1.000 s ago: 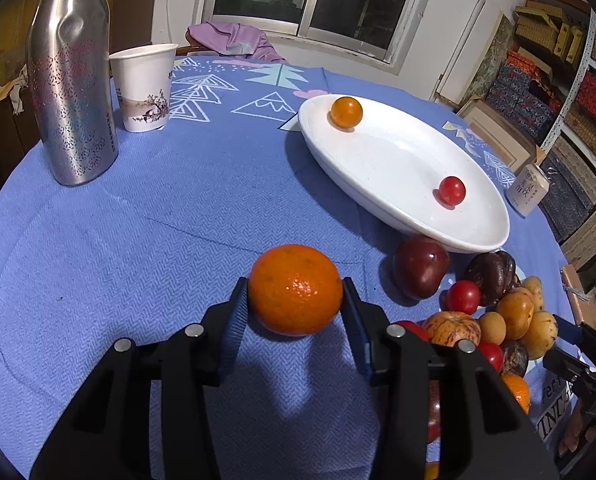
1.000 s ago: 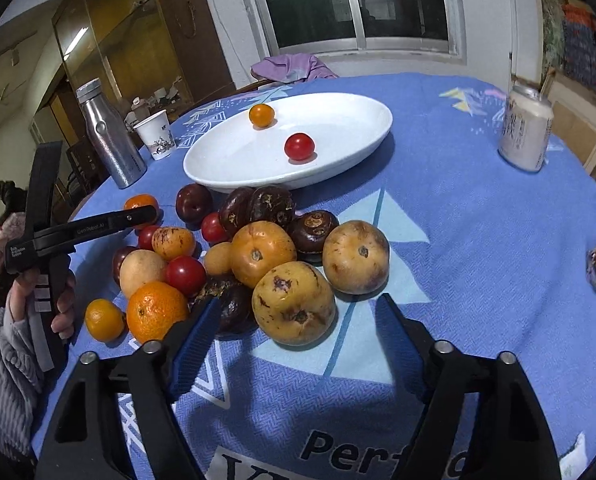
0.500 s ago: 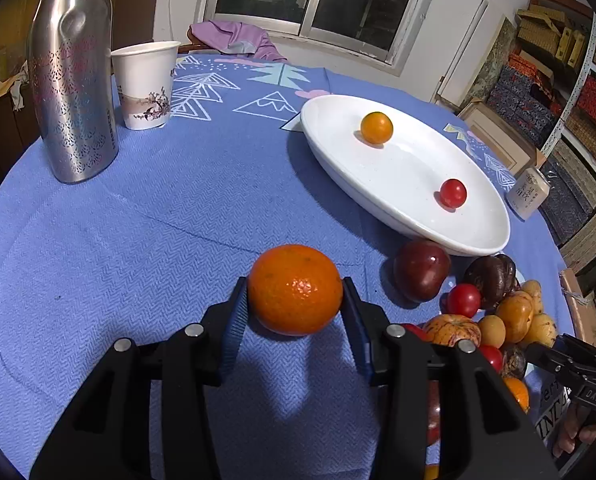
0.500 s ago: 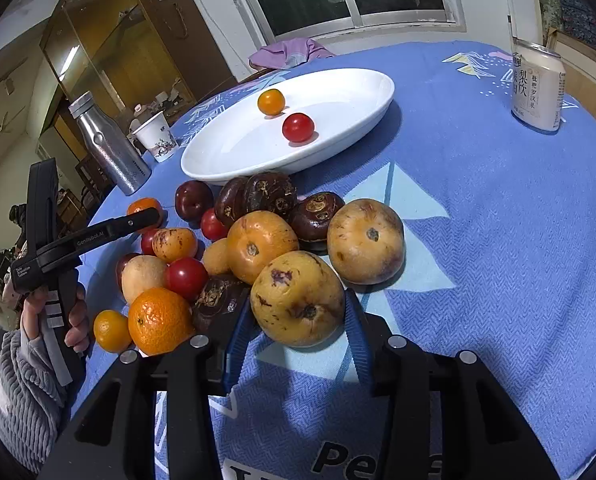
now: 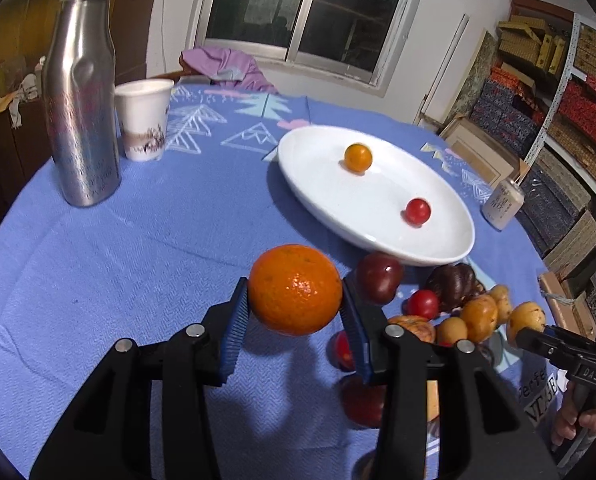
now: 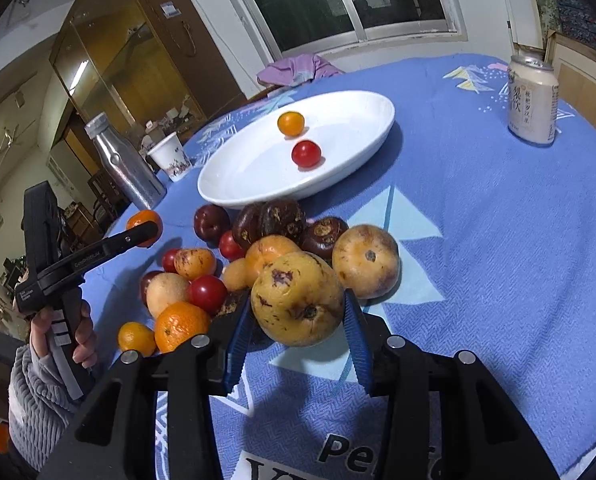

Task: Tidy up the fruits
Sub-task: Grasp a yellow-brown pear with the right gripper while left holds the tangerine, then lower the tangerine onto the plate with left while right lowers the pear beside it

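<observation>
Left gripper [image 5: 293, 312] clamps an orange [image 5: 295, 289]; right gripper [image 6: 298, 330] clamps a pear [image 6: 298, 298]. Plate [image 5: 450, 248] beyond both fingertips. Risk: round fruit may slip from pads.

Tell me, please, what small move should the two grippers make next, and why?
Probably carry both fruits toward the white dish. The left gripper is shut on the orange, the right gripper on the spotted yellow fruit, and the dish holds only two small fruits, with room left.

Glossy white dish [image 5: 450, 240], woven cloth [image 5: 137, 240], dented metal bottle [image 5: 81, 112]
</observation>
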Tool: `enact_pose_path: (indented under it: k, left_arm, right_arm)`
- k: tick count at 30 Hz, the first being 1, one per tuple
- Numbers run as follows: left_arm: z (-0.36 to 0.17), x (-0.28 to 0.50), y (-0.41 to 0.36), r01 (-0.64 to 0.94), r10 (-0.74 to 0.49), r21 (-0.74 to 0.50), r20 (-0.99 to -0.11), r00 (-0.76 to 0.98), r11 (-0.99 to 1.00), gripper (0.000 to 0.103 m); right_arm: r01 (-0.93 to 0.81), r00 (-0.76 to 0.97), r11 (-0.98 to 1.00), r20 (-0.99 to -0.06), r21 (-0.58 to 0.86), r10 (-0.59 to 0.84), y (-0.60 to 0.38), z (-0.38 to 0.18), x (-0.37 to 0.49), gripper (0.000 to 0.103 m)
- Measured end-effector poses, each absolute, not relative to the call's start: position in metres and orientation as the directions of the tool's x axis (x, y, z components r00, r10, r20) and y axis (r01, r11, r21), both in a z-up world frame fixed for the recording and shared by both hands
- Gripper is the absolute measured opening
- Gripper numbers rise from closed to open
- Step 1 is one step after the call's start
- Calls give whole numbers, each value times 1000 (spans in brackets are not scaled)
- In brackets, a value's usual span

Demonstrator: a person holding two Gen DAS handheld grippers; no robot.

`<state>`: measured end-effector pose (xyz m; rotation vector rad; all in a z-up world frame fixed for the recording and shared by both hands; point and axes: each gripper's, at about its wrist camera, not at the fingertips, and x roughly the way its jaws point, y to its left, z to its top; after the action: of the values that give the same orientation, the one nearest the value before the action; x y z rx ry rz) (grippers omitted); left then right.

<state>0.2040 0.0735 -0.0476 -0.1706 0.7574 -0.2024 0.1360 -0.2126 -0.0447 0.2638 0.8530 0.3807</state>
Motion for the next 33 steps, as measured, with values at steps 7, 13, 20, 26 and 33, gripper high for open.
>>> enact_pose_path:
  k: [7, 13, 20, 26, 33]
  left_arm:
    - [-12, 235, 39, 158, -245, -190, -657, 713, 969, 44]
    - [-15, 281, 5, 156, -233, -174, -669, 706, 972, 44]
    - [-36, 308, -5, 171, -218, -138, -705, 675, 976, 44]
    - [-37, 312, -1, 173, -228, -150, -705, 671, 973, 60]
    - [-15, 295, 17, 154, -236, -181, -662, 711, 971, 70]
  right_arm:
    - [-217, 631, 912, -664, 347, 403, -216, 2, 178, 45]
    - [-177, 629, 930, -690, 322, 359, -203, -2, 251, 44]
    - [-143, 619, 936, -709, 322, 338, -204, -31, 284, 46]
    - [-150, 626, 916, -681, 373, 379, -209, -25, 281, 49]
    - [-170, 648, 904, -646, 393, 403, -216, -2, 260, 57]
